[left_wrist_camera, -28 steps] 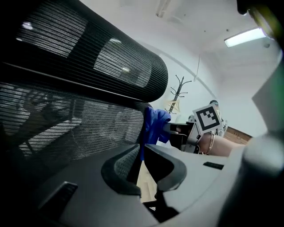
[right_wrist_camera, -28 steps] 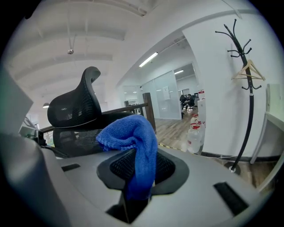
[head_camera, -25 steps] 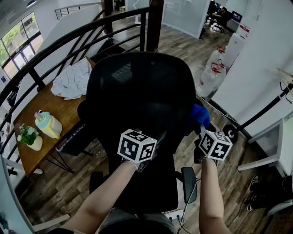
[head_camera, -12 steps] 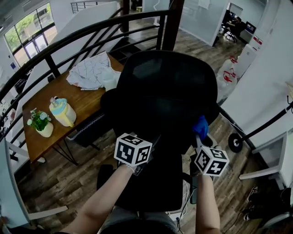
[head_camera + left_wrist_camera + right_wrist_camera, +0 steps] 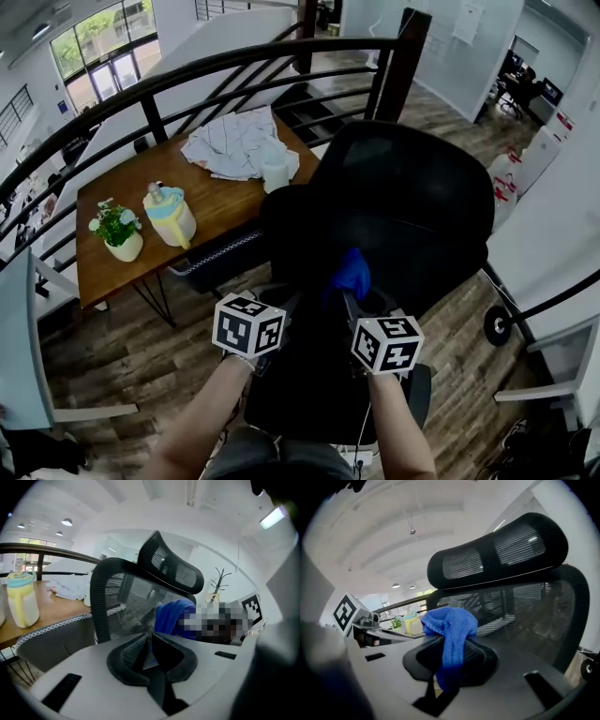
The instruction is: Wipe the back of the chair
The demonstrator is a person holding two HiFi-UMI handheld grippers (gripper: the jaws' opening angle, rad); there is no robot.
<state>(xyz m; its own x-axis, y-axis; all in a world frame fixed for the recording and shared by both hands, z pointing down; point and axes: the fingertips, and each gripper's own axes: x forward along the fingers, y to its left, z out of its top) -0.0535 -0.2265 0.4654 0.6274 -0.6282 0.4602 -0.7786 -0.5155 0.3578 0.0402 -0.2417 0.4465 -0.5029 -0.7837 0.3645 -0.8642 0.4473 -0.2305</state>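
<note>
Black mesh fills the frame: the chair [image 5: 403,206] stands with its back to the person, just right of a wooden table [image 5: 112,202]. A dark curved railing [image 5: 234,61] runs along the far side, and there is plank floor [image 5: 122,375] underneath.

Only the head view gives the table's load: a crumpled white cloth [image 5: 234,141], a yellow jug [image 5: 170,214] with a teal lid, and a small potted plant [image 5: 119,232] at the left end. The right gripper view looks up at the headrest and the mesh back. The left gripper view catches the back edge-on, with a coat stand [image 5: 218,581] beyond it.

Now the blue cloth [image 5: 352,274]: it sits low on the near face of the chair back, though contact with the mesh is not clear. The right gripper [image 5: 452,656] pinches it, folds draped over the pads. The left gripper [image 5: 149,651] is just to its left, jaws pressed together on nothing. Each gripper's cube shows black-and-white square markers.
</note>
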